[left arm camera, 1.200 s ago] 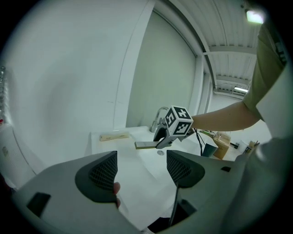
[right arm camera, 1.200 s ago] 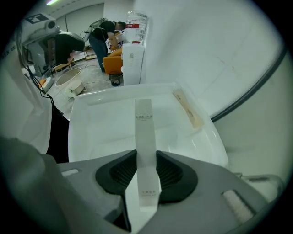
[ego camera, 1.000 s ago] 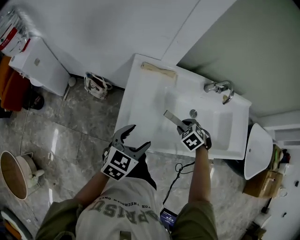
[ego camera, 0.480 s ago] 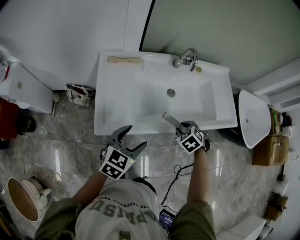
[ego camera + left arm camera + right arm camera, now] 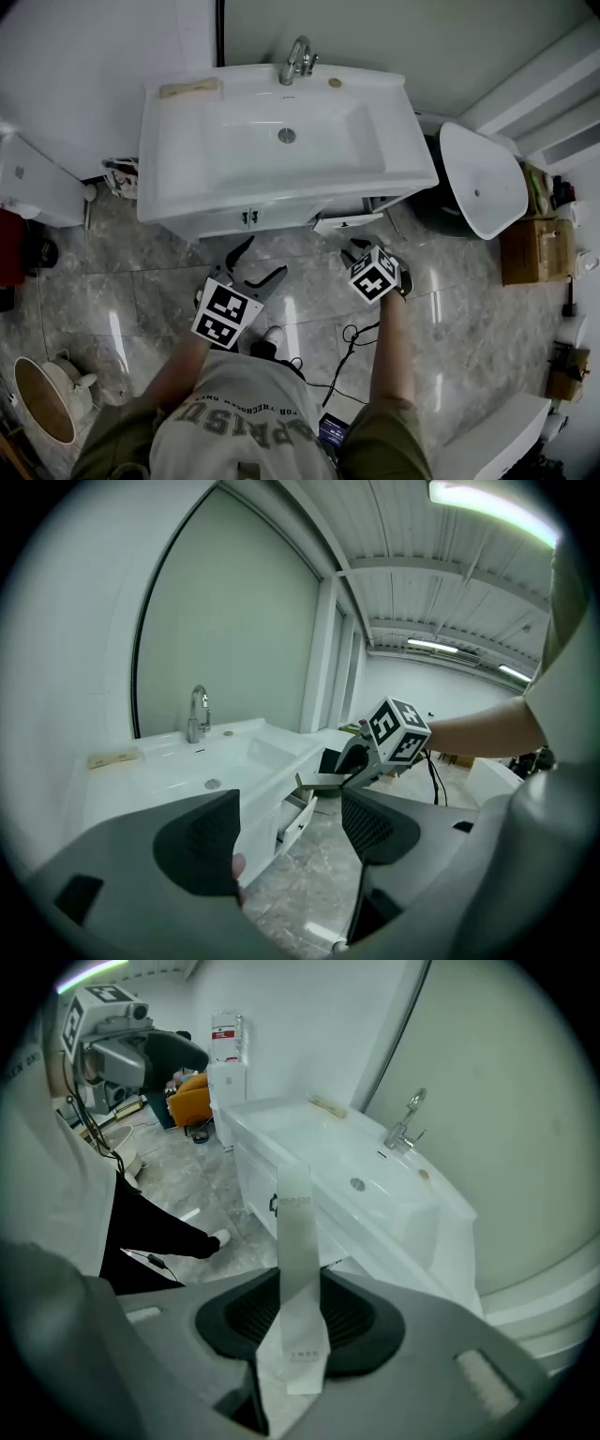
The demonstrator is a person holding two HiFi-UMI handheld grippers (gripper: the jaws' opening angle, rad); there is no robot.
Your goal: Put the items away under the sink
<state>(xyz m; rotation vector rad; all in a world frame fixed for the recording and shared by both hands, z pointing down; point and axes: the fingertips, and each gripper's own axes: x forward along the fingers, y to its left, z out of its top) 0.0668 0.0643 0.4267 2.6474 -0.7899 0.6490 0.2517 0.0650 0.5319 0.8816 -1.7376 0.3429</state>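
The white sink vanity (image 5: 178, 202) fills the top of the head view, with its cabinet doors (image 5: 248, 217) below the basin. A door at the right (image 5: 349, 223) stands ajar. My right gripper (image 5: 361, 251) hovers over the floor just in front of that door, shut on a long flat white pack (image 5: 298, 1241) that sticks out past the jaws toward the vanity. The same pack (image 5: 319, 782) shows in the left gripper view. My left gripper (image 5: 258, 265) is open and empty, level with the right one and to its left.
A faucet (image 5: 298, 58) and a pale strip (image 5: 190, 89) sit on the basin's back edge. A white rounded bin (image 5: 483, 178) stands right of the vanity. A black cable (image 5: 352, 337) lies on the marble floor, and a round basket (image 5: 42, 398) is at the lower left.
Both grippers have drawn back from over the basin's front edge to above the floor in front of the vanity. The cabinet front and ajar door have come into view.
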